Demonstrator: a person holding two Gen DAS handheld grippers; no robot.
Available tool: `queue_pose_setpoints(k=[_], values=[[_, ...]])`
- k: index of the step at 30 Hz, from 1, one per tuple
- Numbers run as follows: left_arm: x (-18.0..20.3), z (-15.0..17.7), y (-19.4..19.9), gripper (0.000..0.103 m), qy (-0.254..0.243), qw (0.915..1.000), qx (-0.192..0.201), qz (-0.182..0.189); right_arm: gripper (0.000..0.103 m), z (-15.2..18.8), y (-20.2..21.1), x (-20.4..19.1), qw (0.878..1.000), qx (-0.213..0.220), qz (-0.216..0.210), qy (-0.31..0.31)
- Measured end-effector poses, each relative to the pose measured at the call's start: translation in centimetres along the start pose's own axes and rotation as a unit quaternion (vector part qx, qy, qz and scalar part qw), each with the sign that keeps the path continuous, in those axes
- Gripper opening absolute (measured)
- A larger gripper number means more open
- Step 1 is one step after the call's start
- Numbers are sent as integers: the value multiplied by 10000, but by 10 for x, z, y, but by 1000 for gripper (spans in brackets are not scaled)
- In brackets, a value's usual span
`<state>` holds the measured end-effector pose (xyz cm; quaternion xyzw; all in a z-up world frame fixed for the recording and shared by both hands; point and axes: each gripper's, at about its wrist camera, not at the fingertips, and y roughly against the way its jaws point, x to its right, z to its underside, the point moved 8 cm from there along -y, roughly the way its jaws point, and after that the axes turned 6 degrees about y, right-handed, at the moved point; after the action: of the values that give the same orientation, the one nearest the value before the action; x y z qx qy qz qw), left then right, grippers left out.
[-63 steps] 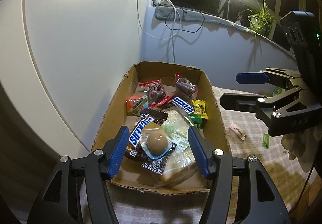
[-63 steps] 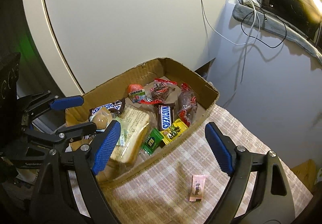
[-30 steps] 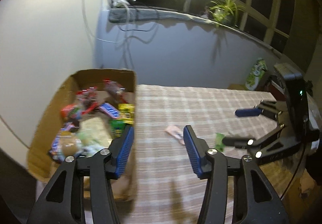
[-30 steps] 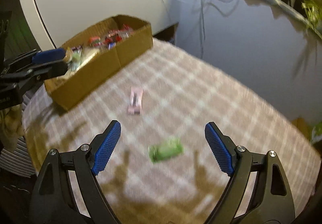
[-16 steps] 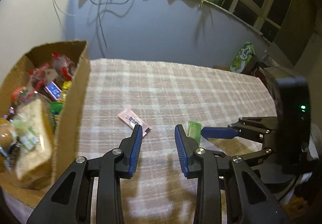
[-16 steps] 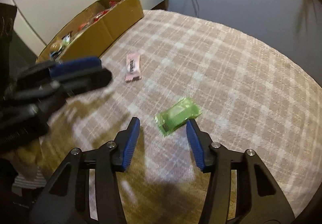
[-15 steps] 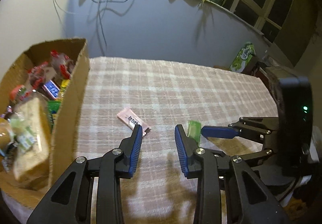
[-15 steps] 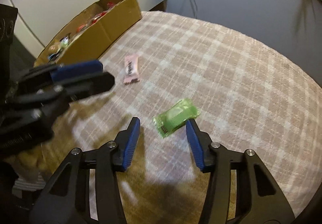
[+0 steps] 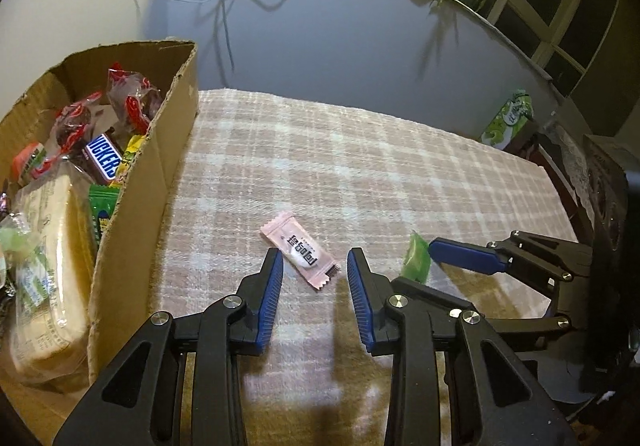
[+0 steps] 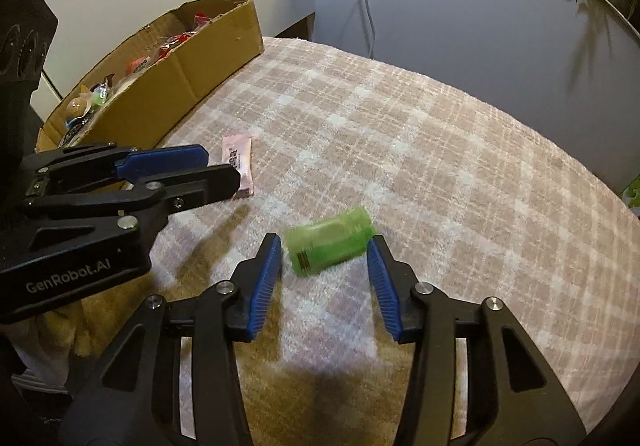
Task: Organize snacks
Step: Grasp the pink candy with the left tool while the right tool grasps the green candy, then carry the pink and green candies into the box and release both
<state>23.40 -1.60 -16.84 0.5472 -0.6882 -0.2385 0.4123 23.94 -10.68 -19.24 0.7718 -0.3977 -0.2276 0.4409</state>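
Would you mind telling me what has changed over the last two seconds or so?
Both grippers swung away from the box and came down over the cloth. The left gripper now straddles the pink candy, the right gripper the green candy. Both sets of jaws have just been closing, but neither visibly grips yet. Both candies and the box's contents stayed put.

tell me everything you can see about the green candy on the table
The green candy is a small oblong sweet in a translucent bright green wrapper with a dark printed patch near one end. It lies flat and a little askew on the checked tablecloth, apart from the pink candy and well away from the cardboard box. The right gripper straddles it, its jaws having just been closing; the candy sits between them, and the blue pads do not visibly press it yet. The picture is slightly blurred.
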Motion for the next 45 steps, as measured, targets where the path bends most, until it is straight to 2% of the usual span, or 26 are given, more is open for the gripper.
queue_pose_setpoints(k=[10,13,18,21,28,45], values=[[1,-3,-17,32,-79,9999,-76,-99,51,-6,-6,2,9995,-24,90,304],[3,-4,-19,32,-181,9997,-21,-191,44,-5,-5,4,9991,-47,65,421],[8,-3,-22,31,-567,9975,49,-407,39,-3,-3,7,9982,-38,-8,591],[4,-5,-22,20,-614,9967,93,-514,32,-2,-3,9,9981,-41,-30,616],[7,-2,-21,17,-705,9963,117,-484,27,2,0,11,9981,-51,-72,618],[17,-3,20,17,-677,9965,415,-243,25,10,32,16,9991,223,-160,327]])
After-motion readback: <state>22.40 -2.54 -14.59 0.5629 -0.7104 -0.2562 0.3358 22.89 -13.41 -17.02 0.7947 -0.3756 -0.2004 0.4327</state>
